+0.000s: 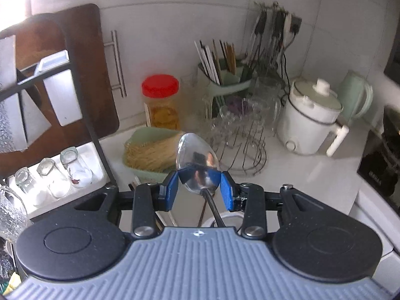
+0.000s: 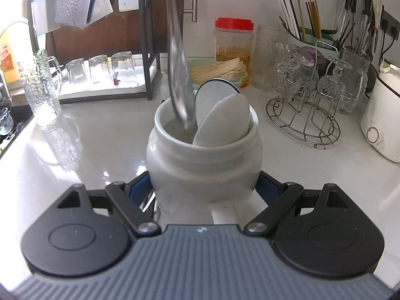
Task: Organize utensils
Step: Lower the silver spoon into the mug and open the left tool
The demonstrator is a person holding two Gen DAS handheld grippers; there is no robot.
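My left gripper (image 1: 199, 187) is closed on a metal spoon (image 1: 197, 167), the blue pads (image 1: 173, 190) pressing either side of the bowl near its neck. The bowl stands up above the pads, its hollow facing me, and the dark handle runs down and back toward me under the gripper. In the right wrist view the same spoon (image 2: 178, 75) comes in steeply from the top edge — long axis near upright, leaning a little — with its lower end dipping into the mouth of a white jar (image 2: 203, 155).

My right gripper (image 2: 203, 190) clamps that jar low on its body, jaws spread wide around it, and the jar stands upright on the white counter (image 2: 75, 155). Two white spoons (image 2: 220, 115) already lean against the jar's right inner wall, so the free room in the mouth is on the left, where the metal spoon sits.

Left of the jar the counter is bare up to a textured glass mug (image 2: 41, 87); to the right a wire glass rack (image 2: 307, 122) stands near, apart from the jar.
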